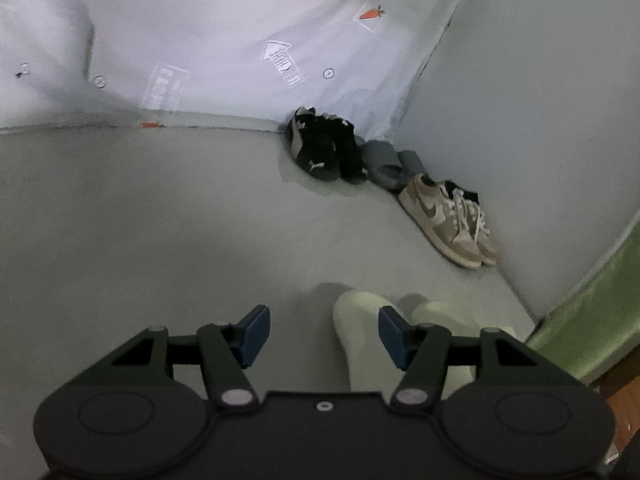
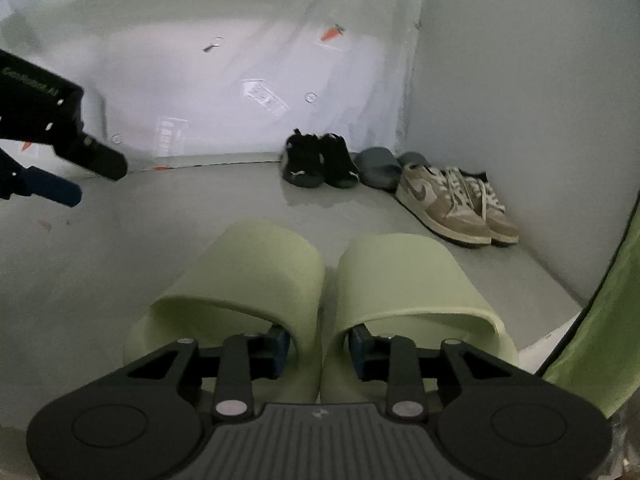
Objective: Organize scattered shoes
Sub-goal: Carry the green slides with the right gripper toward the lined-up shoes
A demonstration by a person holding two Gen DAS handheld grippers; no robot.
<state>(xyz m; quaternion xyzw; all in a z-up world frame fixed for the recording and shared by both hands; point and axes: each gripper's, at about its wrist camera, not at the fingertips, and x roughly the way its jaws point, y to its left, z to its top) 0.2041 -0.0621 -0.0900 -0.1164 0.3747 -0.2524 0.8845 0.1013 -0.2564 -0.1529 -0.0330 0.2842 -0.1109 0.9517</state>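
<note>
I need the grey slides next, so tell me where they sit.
In the right wrist view the grey slides sit on the floor by the far wall, between the black sneakers on their left and the tan sneakers on their right.

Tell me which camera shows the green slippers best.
The right wrist view. Both green slippers fill its centre, side by side, straps and inner edges clear, with the right hand-held gripper closed on their inner edges. The left wrist view shows only pale parts of them behind the open left hand-held gripper.
</note>
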